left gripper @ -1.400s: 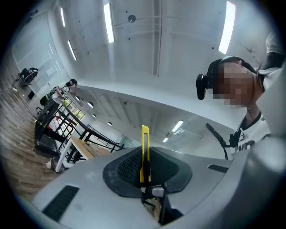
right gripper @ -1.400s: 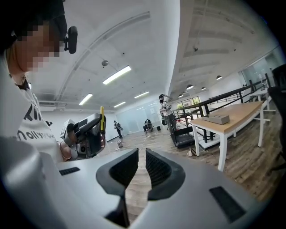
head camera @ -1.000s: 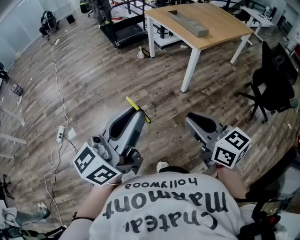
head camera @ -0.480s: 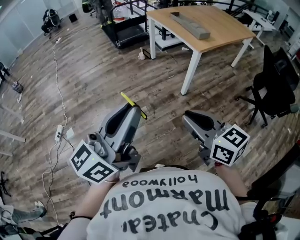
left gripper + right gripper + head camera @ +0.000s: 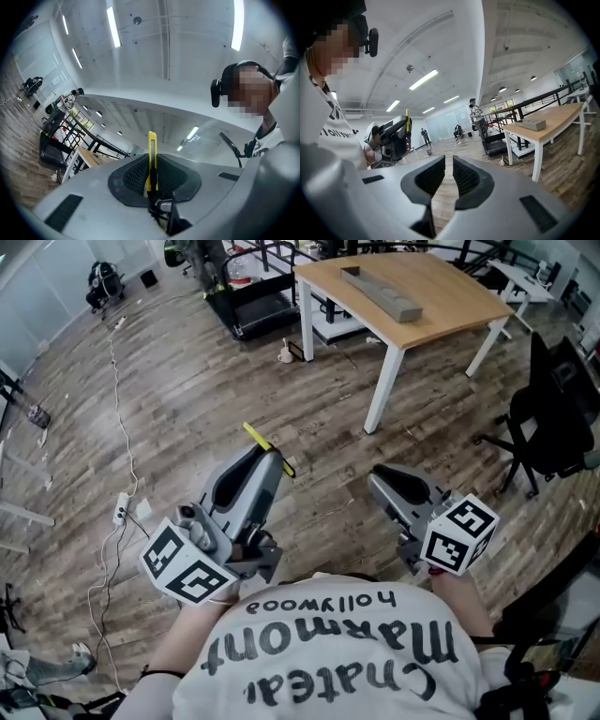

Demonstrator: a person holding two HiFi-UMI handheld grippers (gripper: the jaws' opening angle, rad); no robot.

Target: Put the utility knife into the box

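My left gripper [image 5: 263, 461] is shut on a yellow utility knife [image 5: 267, 448], whose end sticks out past the jaws; it is held in the air over the wooden floor. In the left gripper view the knife [image 5: 152, 157] stands upright between the black pads. My right gripper [image 5: 382, 482] hangs to the right of it, shut with nothing in it. A long grey box [image 5: 380, 292] lies on the wooden table [image 5: 450, 306] far ahead. The right gripper view shows the box [image 5: 531, 124] on that table and the left gripper [image 5: 391, 136] with the knife [image 5: 407, 123].
A black office chair [image 5: 553, 413] stands at the right. A cable and power strip [image 5: 121, 507] run along the floor at the left. A treadmill [image 5: 246, 301] and metal racks stand behind the table. People stand far off in the right gripper view.
Both grippers have shifted slightly left and a little forward. The left gripper still holds the knife; the right stays shut.
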